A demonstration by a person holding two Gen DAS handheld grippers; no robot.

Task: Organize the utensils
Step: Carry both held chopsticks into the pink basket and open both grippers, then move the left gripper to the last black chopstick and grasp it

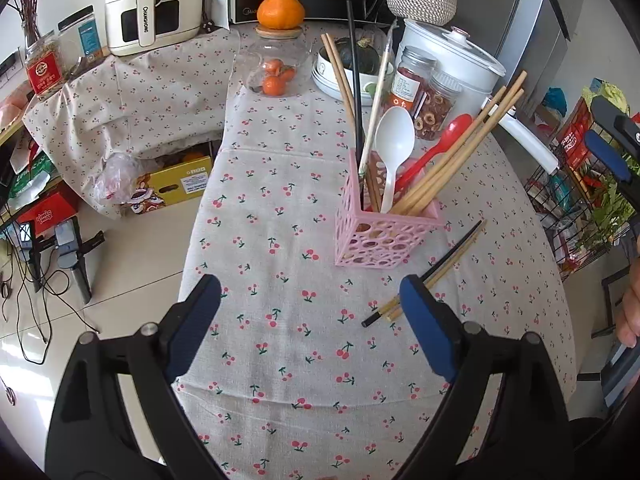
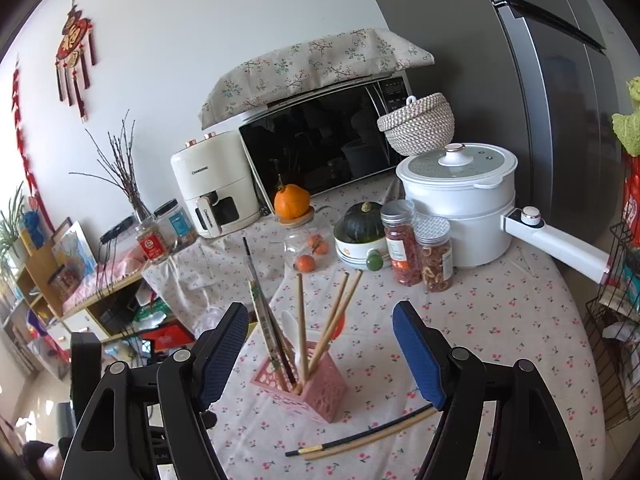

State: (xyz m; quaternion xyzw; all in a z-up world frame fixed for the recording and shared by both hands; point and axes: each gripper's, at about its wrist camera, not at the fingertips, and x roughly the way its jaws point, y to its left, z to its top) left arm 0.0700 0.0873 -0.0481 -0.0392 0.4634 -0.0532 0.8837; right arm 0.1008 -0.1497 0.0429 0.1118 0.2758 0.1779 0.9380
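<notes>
A pink perforated holder (image 1: 384, 236) stands on the cherry-print tablecloth (image 1: 288, 352). It holds wooden chopsticks, a black chopstick, a white spoon (image 1: 394, 140) and a red spoon (image 1: 444, 140). A loose black and wooden chopstick pair (image 1: 452, 256) lies on the cloth to its right, near my left gripper's right finger. My left gripper (image 1: 310, 320) is open over bare cloth, in front of the holder. My right gripper (image 2: 320, 312) is open and empty, above the holder (image 2: 308, 392), with the loose chopsticks (image 2: 360, 436) lying below it.
Behind the holder stand two snack jars (image 1: 424, 92), a white electric pot (image 1: 452, 60) with a long handle, a bowl with a squash (image 1: 360, 56) and a glass jar of oranges (image 1: 276, 68). A wire rack (image 1: 580, 200) flanks the table's right edge. Floor lies beyond the left edge.
</notes>
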